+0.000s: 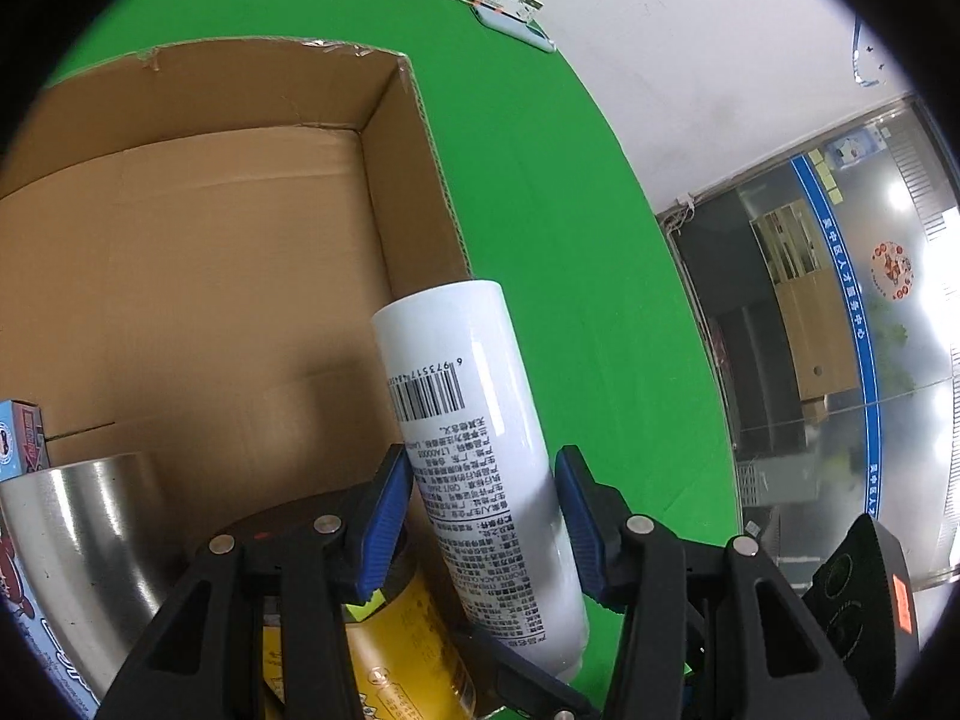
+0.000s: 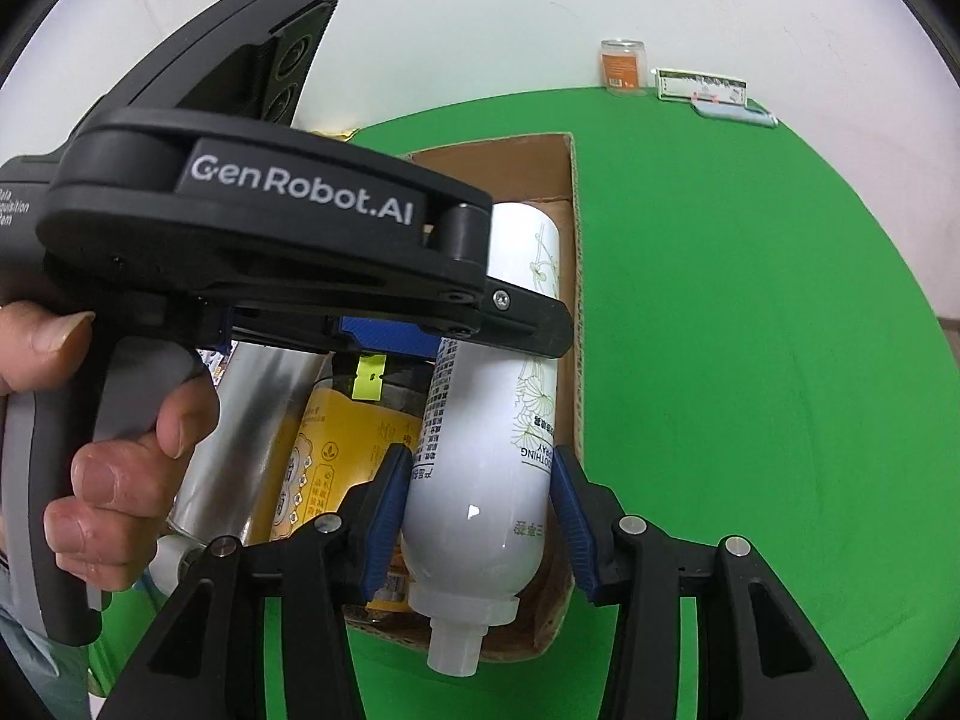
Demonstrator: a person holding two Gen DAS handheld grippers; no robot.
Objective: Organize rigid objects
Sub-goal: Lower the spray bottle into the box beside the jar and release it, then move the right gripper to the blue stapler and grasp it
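A white spray bottle lies tilted along the right wall of an open cardboard box. My left gripper straddles its middle with blue pads close to both sides; contact is unclear. My right gripper straddles the same bottle near its nozzle end, with a gap at the right pad. A yellow-labelled jar and a steel cup lie in the box beside the bottle. The left gripper body shows in the right wrist view, held by a hand.
The box stands on a green table. At the table's far edge are an orange-labelled jar, a flat green-edged package and a pale blue tube. A blue carton sits at the box's left.
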